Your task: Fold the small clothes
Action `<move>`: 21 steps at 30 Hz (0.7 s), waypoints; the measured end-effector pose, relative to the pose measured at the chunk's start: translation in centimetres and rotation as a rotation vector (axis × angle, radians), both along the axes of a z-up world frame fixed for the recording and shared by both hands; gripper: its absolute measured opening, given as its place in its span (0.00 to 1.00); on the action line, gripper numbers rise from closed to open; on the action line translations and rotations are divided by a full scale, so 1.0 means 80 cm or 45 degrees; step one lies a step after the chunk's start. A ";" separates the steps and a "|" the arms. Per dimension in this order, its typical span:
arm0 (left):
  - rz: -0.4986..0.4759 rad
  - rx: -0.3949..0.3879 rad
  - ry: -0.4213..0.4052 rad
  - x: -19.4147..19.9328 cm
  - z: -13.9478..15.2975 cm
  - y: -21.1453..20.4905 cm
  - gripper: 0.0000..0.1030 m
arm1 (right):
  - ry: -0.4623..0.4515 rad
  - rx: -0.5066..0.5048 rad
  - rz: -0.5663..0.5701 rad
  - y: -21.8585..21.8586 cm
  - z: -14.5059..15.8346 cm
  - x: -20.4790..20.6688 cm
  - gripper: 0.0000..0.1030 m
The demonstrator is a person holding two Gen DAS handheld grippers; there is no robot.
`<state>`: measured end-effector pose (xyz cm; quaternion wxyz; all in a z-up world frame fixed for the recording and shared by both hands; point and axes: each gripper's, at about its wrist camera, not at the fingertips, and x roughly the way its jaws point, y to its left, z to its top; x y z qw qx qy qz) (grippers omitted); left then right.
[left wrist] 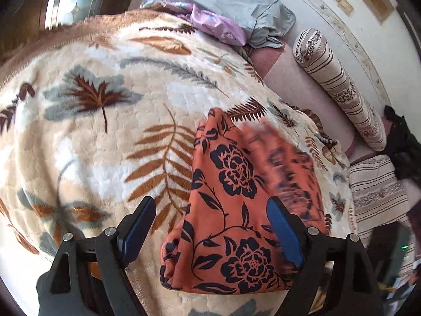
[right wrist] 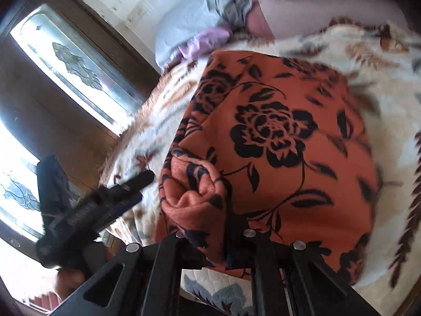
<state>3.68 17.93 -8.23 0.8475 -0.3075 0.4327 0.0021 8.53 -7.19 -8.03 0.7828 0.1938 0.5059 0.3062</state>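
Right wrist: fingers [right wrist: 210,226] apparently clamp orange garment's [right wrist: 276,137] bunched edge; left fingers [left wrist: 210,226] apart.

So the garment [left wrist: 231,205] lies on the blanket [left wrist: 100,142] that covers the bed. At the far end of the blanket there's a pillow [left wrist: 236,5] with a bunched cloth [left wrist: 215,23] in front of it. A bolster [left wrist: 339,87] runs along the wall side, right of the blanket. The left gripper [right wrist: 126,192] sits just left of the garment.
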 end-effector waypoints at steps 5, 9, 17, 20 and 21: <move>-0.119 -0.272 0.038 0.025 -0.018 -0.009 0.84 | 0.003 0.069 -0.016 -0.014 -0.006 -0.001 0.10; -0.179 -0.382 0.058 0.058 -0.015 -0.028 0.84 | 0.011 0.144 -0.031 -0.028 -0.002 0.000 0.10; -0.174 -0.295 0.039 0.072 0.046 -0.036 0.84 | -0.015 0.178 -0.023 -0.032 0.007 -0.006 0.10; -0.108 -0.092 -0.010 0.052 0.078 -0.026 0.84 | -0.024 0.187 -0.016 -0.033 0.007 -0.007 0.10; -0.083 -0.042 -0.031 0.046 0.086 -0.024 0.84 | -0.024 0.190 -0.014 -0.032 0.007 -0.008 0.10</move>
